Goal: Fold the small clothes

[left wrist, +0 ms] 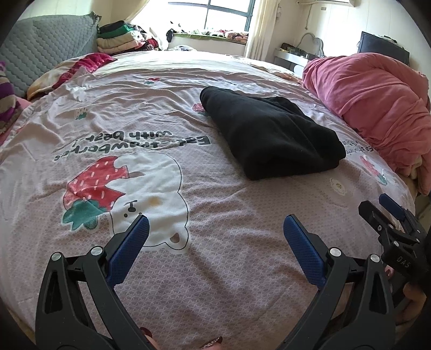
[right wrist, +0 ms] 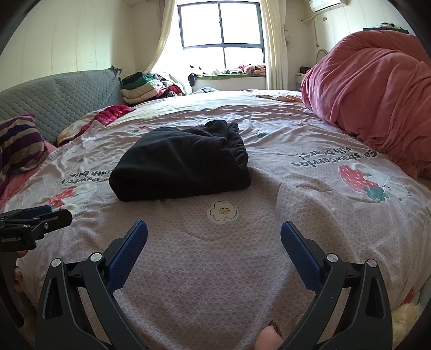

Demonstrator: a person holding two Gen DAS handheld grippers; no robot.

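The left gripper (left wrist: 215, 228) is held low over the near part of the bedspread (left wrist: 229, 269) with its blue pads (left wrist: 132, 250) spread wide and nothing between them. The right gripper (right wrist: 214, 234) is held the same way, its pads (right wrist: 301, 255) wide apart and nothing pinched; it is seen at the right edge of the left wrist view, beside the left one. A fingertip with dark nail polish (right wrist: 270, 338) is seen at the near edge of the right wrist view. Beyond both grippers, well apart from them, a black garment (left wrist: 269, 134) lies folded into a thick bundle on the bedspread, just beyond a printed flower (right wrist: 223, 210). A bear-and-strawberry print (left wrist: 126, 199) is seen to the left of the garment. A pink duvet (right wrist: 371, 97) is heaped at the right side of the bed. At the far left, a grey headboard (right wrist: 59, 102) and a pile of clothes (right wrist: 145, 88) are seen, with a window (right wrist: 221, 25) beyond.
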